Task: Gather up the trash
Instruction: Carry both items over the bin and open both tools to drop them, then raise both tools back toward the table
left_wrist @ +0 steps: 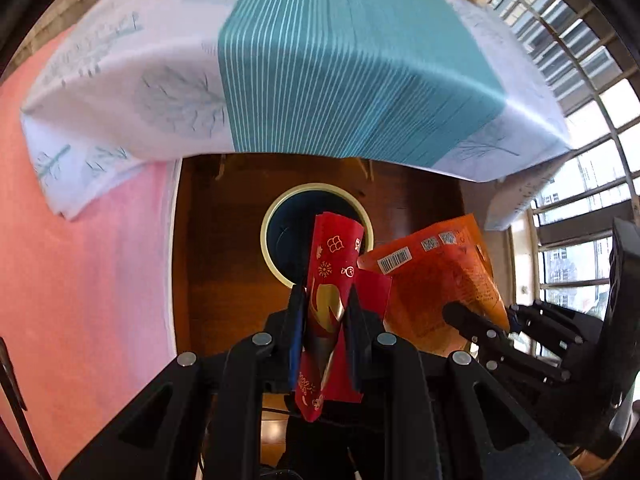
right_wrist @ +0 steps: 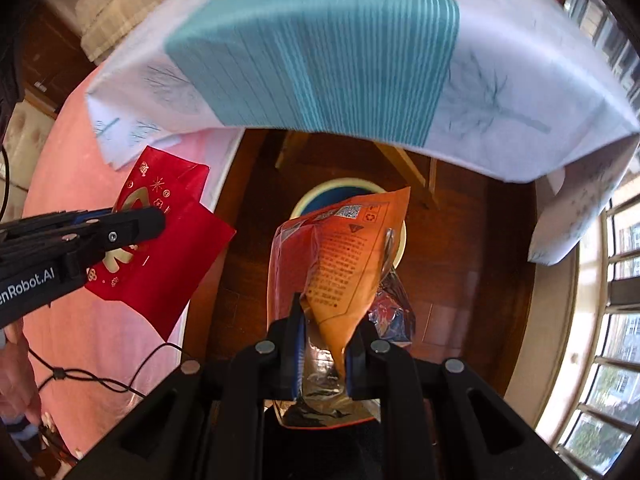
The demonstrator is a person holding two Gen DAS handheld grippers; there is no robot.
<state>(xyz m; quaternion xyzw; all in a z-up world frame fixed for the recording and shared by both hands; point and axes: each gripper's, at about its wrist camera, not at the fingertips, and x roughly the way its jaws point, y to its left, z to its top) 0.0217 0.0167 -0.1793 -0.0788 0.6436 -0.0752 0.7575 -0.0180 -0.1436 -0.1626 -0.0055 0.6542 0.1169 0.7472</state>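
Both wrist views look steeply down along fingers, close above bin [left_wrist: 317,234] [right_wrist: 348,196]; share bin, floor [left_wrist: 224,240] [right_wrist: 472,260], tablecloth [left_wrist: 320,60] [right_wrist: 320,48].

The bin [left_wrist: 317,236] stood partly hidden in both views: in the left wrist view the red wrapper [left_wrist: 332,280] covered its side toward 4 o'clock, and in the right wrist view the orange bag [right_wrist: 344,264] hid all but its rim toward 11 o'clock. Its inside was too dark to read. The tablecloth [left_wrist: 344,64] was blurred, and the items at 12 o'clock on it were cut off by the frame's edge and could not be told. The print on the orange bag was too small to read. The left gripper [right_wrist: 160,220] ran off the right wrist view's edge at 9 o'clock, its lettering cut short.
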